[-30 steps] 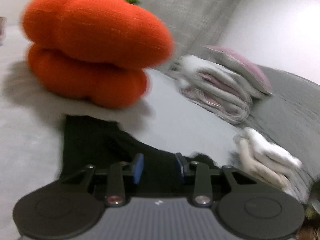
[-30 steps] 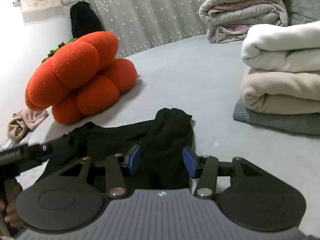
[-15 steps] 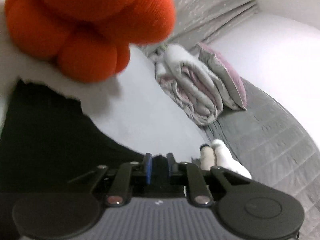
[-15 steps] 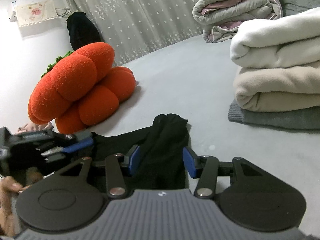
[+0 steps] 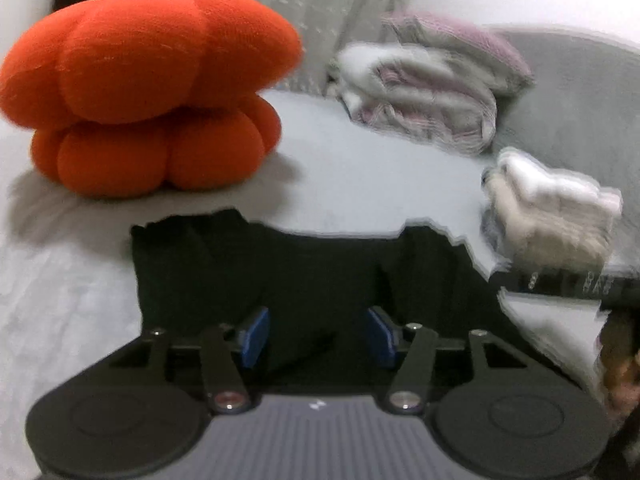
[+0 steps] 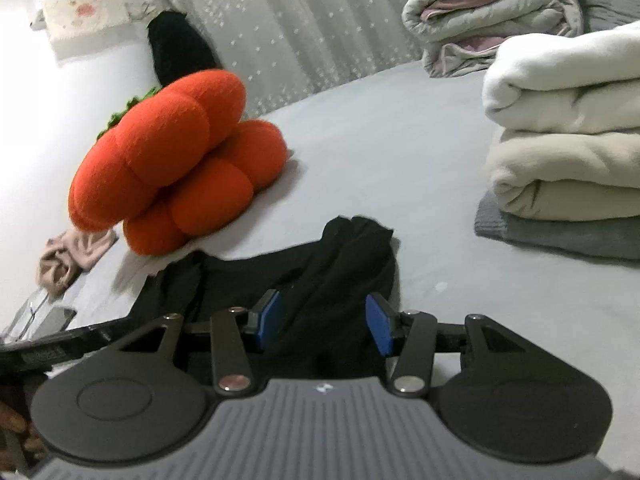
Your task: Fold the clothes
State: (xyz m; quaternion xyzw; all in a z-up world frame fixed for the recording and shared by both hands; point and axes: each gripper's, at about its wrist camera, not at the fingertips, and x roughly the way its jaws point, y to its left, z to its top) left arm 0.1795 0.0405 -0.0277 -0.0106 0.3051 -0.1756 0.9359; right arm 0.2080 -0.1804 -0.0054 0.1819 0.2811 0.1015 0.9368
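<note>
Grippers first: left gripper (image 5: 316, 336) had just been opening, blue pads apart over the black garment (image 5: 304, 272) with no cloth pinched between them; right gripper (image 6: 322, 326) also stood apart, fabric lying between its pads but not pressed. Garment lay spread on the grey bed sheet (image 6: 400, 168), partly bunched at its far right end in the right view. Further back sat the orange pumpkin cushion (image 6: 172, 160), a stack of folded blankets (image 6: 568, 140) to the right, and a rolled quilt (image 6: 492, 12) by the curtain (image 6: 280, 20).
</note>
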